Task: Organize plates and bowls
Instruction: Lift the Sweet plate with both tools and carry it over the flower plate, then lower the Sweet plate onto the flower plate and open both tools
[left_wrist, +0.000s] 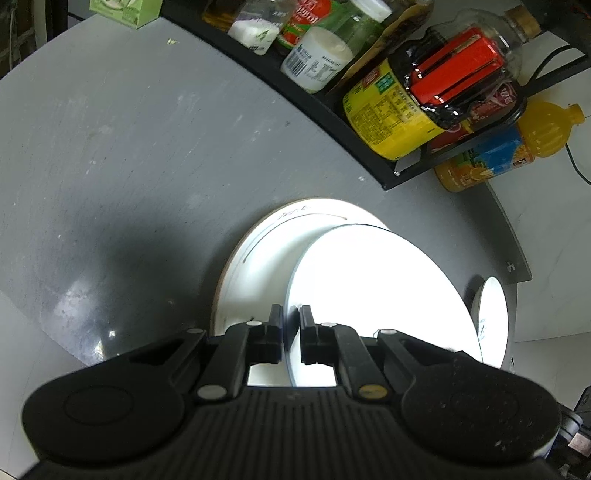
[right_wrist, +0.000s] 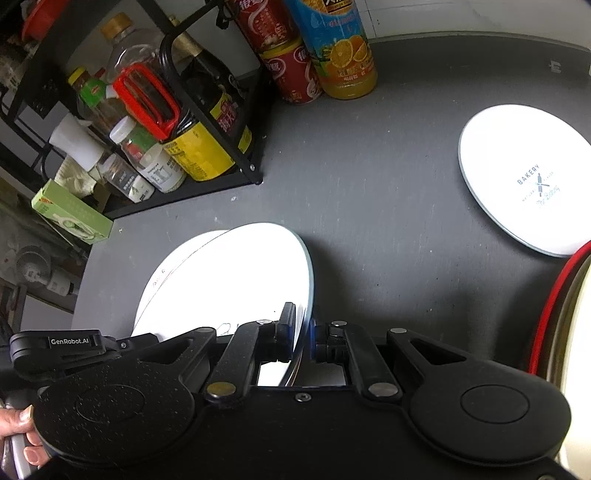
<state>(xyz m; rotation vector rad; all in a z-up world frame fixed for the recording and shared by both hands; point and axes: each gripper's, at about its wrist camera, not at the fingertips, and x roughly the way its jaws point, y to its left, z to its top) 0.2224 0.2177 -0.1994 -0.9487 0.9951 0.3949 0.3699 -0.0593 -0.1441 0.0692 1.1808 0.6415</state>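
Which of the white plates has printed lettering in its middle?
The plate lying alone on the grey table, marked BAKERY; the held plate and the one under it show none.

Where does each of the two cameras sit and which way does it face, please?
Left wrist: on the left gripper, facing steeply down at the grey table; its jaws pinch the blue-rimmed plate.
Right wrist: on the right gripper, facing down likewise, jaws on that plate; fingers show at left.
Shared: the plate, another plate beneath it, the bottle rack.
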